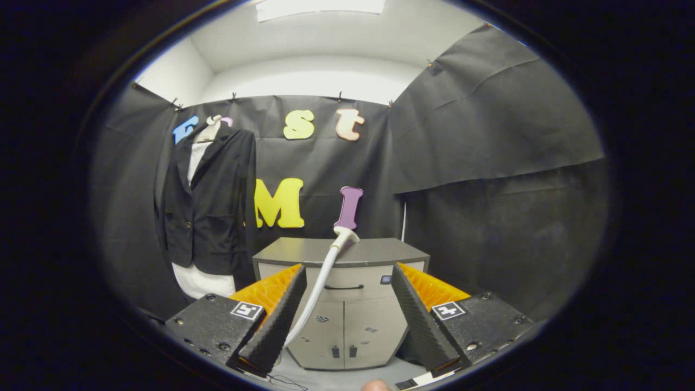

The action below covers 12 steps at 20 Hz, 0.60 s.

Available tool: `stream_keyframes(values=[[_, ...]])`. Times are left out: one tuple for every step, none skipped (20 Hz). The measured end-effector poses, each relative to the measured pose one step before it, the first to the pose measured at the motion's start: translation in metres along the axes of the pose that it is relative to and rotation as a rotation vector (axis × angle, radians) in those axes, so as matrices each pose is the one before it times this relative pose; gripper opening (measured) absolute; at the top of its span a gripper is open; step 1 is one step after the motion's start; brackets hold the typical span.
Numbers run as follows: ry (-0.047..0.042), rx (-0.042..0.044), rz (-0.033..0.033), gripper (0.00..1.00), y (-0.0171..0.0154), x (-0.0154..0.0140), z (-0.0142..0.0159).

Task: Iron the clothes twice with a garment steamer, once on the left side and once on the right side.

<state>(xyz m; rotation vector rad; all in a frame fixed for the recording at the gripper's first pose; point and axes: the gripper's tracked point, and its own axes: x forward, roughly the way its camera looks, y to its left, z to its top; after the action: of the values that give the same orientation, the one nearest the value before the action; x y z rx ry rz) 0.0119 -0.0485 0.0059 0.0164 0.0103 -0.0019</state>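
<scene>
Booth wall of black cloth all round; white ceiling above it.

Black jacket (209,201) hangs against the wall, up and well left of my gripper, over a white shirt (202,281) whose hem shows below the jacket and whose collar shows at the neck. Hanger mostly hidden by the collar.

Grey cabinet (341,309) stands straight ahead, beyond my fingers, with a dark top, one drawer with a handle, and two doors below. Its lower corners are cut off by my fingers.

My gripper (342,336) is wide open: the two fingers stand well apart, nothing pressed between them.

Steamer hose (320,288), pale and curved, rises from near my left fingertip up to a white fitting (344,237) at the cabinet's top edge. It passes just beside the left finger; whether it touches, I cannot tell. The steamer's head is hard to make out.
</scene>
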Motion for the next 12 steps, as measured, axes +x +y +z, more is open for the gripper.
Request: stream_keyframes(values=[[0.00319, 0.00050, -0.00672, 0.98, 0.00087, 0.00203, 0.00142], [-0.00154, 0.00009, -0.00418, 0.98, 0.00264, 0.00184, 0.00170], [-0.00441, -0.00086, -0.00556, 0.98, 0.00185, 0.00245, 0.00281], [-0.00384, -0.00210, -0.00640, 0.98, 0.00220, 0.00225, 0.00308], [-0.00471, 0.00028, -0.00548, 0.98, 0.00306, 0.00352, 0.00356], [-0.00480, 0.00171, -0.00518, 0.98, 0.00419, 0.00329, 0.00289], [-0.00185, 0.00400, -0.00776, 0.98, 0.00443, 0.00327, 0.00326], [0.00104, 0.00581, -0.00587, 0.98, 0.00530, 0.00332, 0.00130], [0.00102, 0.00754, -0.00672, 0.98, 0.00582, 0.00334, 0.00121], [0.00159, 0.00735, -0.00858, 0.98, 0.00487, 0.00343, 0.00097], [0.00443, 0.00463, -0.01177, 0.98, 0.00468, 0.00534, 0.00013], [0.00485, 0.00280, -0.01547, 0.98, 0.00393, 0.00229, -0.00091]])
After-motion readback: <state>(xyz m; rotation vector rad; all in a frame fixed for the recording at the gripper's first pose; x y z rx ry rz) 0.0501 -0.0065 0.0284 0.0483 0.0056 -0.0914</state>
